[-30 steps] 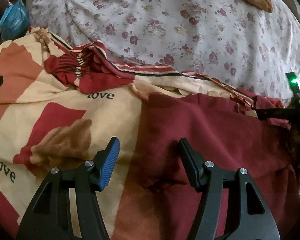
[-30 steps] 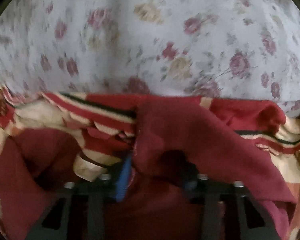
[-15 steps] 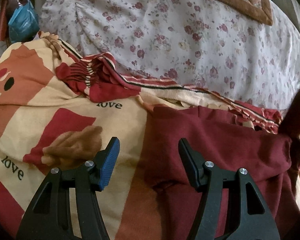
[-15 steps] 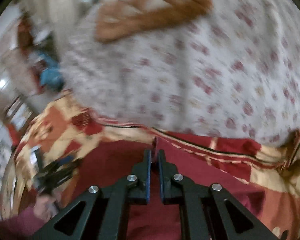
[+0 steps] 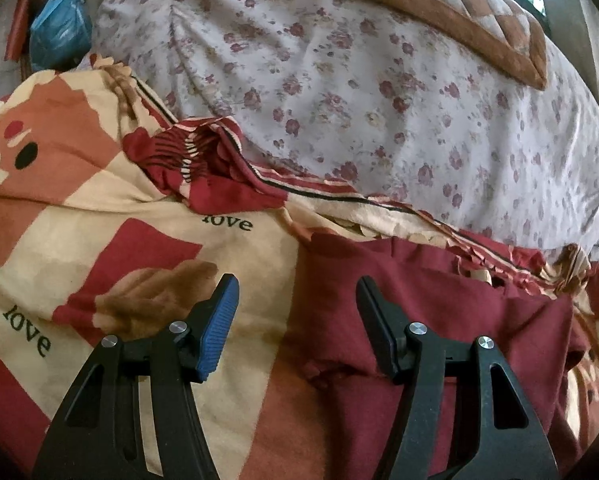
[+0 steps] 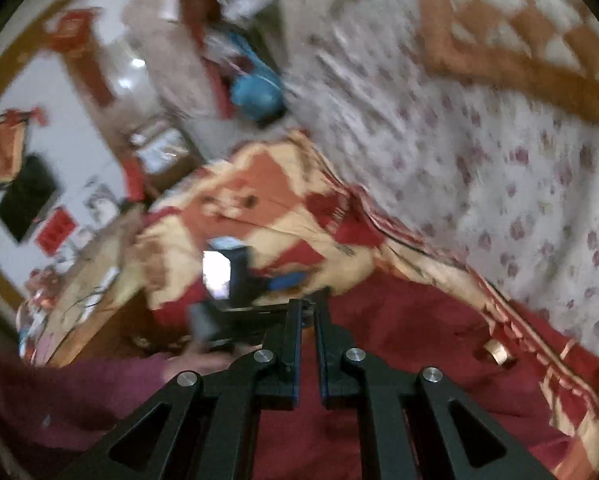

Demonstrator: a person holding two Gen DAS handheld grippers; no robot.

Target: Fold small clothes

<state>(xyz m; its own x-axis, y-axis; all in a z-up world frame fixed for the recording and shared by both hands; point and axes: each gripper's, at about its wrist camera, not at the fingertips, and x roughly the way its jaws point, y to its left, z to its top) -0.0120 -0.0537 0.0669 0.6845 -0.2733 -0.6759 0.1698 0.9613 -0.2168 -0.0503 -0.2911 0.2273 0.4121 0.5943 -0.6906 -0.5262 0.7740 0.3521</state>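
A dark red garment (image 5: 431, 312) lies spread on a patterned blanket (image 5: 111, 208) on the bed. My left gripper (image 5: 297, 308) is open and empty, hovering over the garment's left edge. In the blurred right wrist view the same garment (image 6: 411, 328) lies below my right gripper (image 6: 308, 316), whose fingers stand nearly together with a thin gap. I cannot tell whether cloth is pinched between them. The left gripper (image 6: 259, 280) shows there to the left, over the blanket.
A white floral sheet (image 5: 379, 92) covers the far side of the bed, with an orange checked cushion (image 5: 459, 20) on it. A blue bag (image 5: 59, 32) sits at the bed's far left corner. Room furniture (image 6: 59, 160) lies beyond the bed's left side.
My right gripper has lifted and swung left, its fingers drawn nearly together; a raised garment fold now lies flat. The left gripper stays open, its view tilted up slightly.
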